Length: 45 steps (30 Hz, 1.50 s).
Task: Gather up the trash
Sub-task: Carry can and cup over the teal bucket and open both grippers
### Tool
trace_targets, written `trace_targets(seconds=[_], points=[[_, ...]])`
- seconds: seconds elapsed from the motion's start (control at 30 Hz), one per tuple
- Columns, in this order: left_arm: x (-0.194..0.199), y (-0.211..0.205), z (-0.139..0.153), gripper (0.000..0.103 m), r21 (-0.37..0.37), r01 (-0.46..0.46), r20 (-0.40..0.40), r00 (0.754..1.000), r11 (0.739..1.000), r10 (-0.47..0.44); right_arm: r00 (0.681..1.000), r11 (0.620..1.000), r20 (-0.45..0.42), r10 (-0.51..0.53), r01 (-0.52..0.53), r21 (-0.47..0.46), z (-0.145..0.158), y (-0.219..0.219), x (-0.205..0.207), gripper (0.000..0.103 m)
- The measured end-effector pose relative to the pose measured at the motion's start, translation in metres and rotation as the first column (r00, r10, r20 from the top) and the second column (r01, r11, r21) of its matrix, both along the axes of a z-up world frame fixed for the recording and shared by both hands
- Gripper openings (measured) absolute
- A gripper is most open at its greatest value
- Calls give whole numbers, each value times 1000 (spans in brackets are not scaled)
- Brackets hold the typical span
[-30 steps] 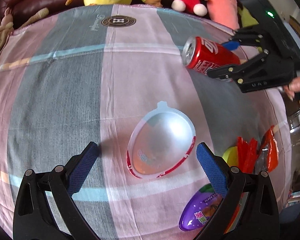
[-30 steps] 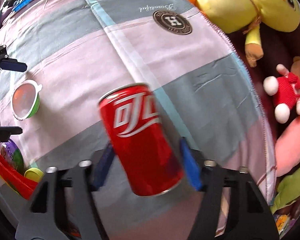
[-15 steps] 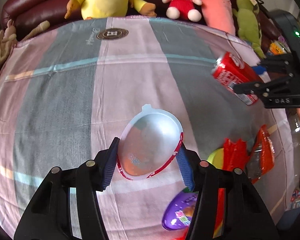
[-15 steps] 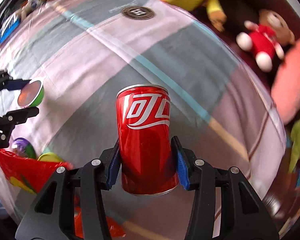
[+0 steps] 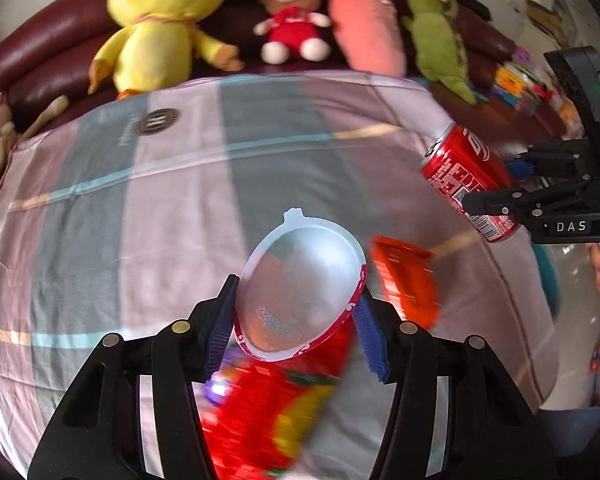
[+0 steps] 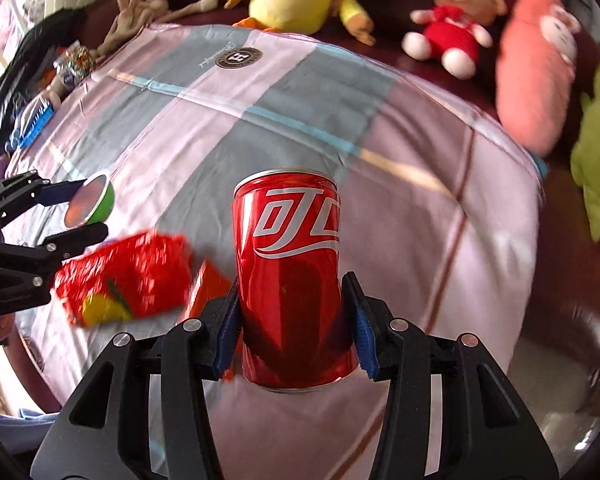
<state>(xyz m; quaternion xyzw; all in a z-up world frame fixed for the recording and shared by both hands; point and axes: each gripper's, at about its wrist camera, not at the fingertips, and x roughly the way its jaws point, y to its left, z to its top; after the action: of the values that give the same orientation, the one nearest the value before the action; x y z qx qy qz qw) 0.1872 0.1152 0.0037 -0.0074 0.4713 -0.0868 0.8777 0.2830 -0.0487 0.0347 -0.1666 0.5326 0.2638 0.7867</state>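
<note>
A red cola can [image 6: 292, 240] stands upright between the blue pads of my right gripper [image 6: 292, 320], which is shut on it above the cloth. From the left wrist view, the can [image 5: 456, 160] and right gripper [image 5: 488, 184] hang at the right. My left gripper [image 5: 296, 312] is shut on an egg-shaped plastic cup [image 5: 300, 280] with a white rim and a red band, held off the cloth. In the right wrist view that cup [image 6: 90, 204] shows a green underside in the left gripper [image 6: 86, 210].
Red snack wrappers [image 5: 404, 280] [image 6: 128, 276] lie on the pink and grey chequered cloth [image 5: 140, 220] below both grippers. A yellow duck [image 5: 160, 20], a bear [image 5: 292, 28], and pink and green plush toys line the maroon sofa behind. Clutter sits at the cloth's far left [image 6: 40, 92].
My left gripper closed on the plastic cup and lifted it off the cloth. The right gripper raised the can, rolled it upright and carried it sideways over the wrappers.
</note>
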Motion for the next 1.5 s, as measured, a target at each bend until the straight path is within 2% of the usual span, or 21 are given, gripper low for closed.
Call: trace_targets(seconds=[0.27,0.43,0.57,0.87,1.1,1.37,1.43,1.5], points=[[-26,-80,0,56,-20,129,-5,992,991,-129,989,988,-13,-147,148,48,5,-81,-45,46],[-40,-133,0,56,-36,216,-5,976,976,-216,964,957,-46,-262,266,116,2,-137,-80,46],[-49,-175,-5,56,-42,275,-17,961,961,-276,936,927,-49,-349,352,131,-4,-175,-105,46],[-61,-251,-21,56,-44,371,-60,926,928,-373,851,827,-81,-519,524,203,-16,-263,-154,46],[-61,-299,-29,57,-32,435,-90,895,900,-436,756,720,-84,-649,646,254,-23,-338,-185,46],[-57,-355,-33,57,-7,506,-111,857,862,-504,658,610,-100,-746,736,294,-34,-399,-206,45],[-56,-367,-34,57,-8,517,-116,849,856,-515,638,586,-108,-763,752,302,-38,-414,-209,37],[-53,-377,-37,57,-11,527,-124,843,850,-524,627,572,-121,-769,760,309,-42,-423,-211,18]])
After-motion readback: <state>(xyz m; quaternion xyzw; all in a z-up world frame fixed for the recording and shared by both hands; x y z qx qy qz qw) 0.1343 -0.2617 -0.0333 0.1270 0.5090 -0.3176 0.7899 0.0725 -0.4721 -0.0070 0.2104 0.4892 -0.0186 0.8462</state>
